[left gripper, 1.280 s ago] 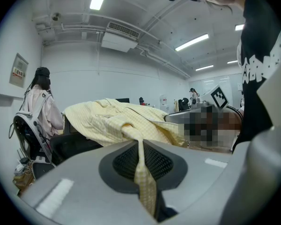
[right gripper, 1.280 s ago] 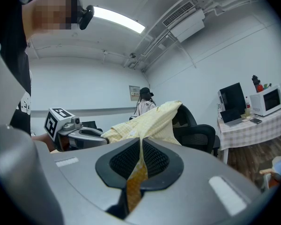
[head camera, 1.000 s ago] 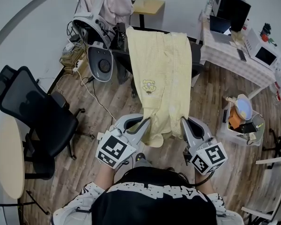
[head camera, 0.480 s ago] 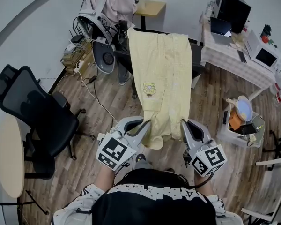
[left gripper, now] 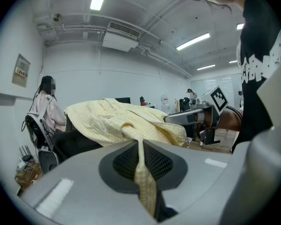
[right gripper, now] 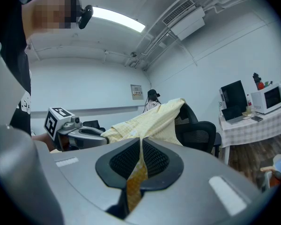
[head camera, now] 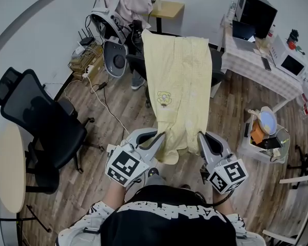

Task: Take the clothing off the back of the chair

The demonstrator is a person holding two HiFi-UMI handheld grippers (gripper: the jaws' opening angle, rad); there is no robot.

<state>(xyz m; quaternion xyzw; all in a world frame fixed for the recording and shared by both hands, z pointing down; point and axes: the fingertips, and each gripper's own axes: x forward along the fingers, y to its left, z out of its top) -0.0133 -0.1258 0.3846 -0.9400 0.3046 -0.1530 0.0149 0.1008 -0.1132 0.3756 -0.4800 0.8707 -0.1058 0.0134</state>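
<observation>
A pale yellow checked garment (head camera: 177,86) with a small flower patch stretches from the back of a black office chair (head camera: 215,68) down towards me. My left gripper (head camera: 160,135) is shut on the near left hem, and my right gripper (head camera: 201,134) is shut on the near right hem. In the left gripper view a fold of yellow cloth (left gripper: 143,172) is pinched between the dark pads, with the rest of the garment (left gripper: 117,121) spread beyond. In the right gripper view the cloth (right gripper: 138,170) is likewise clamped, and the garment (right gripper: 154,121) runs up to the chair back (right gripper: 196,125).
A second black office chair (head camera: 38,124) stands at the left beside a round table (head camera: 7,173). Cables and devices (head camera: 95,55) lie on the wooden floor behind. A desk with monitor and microwave (head camera: 267,40) stands at the right, with a crate of items (head camera: 264,135) near it.
The garment and the room have slid slightly in the head view; both grippers keep their hold on the hem and stay in place.
</observation>
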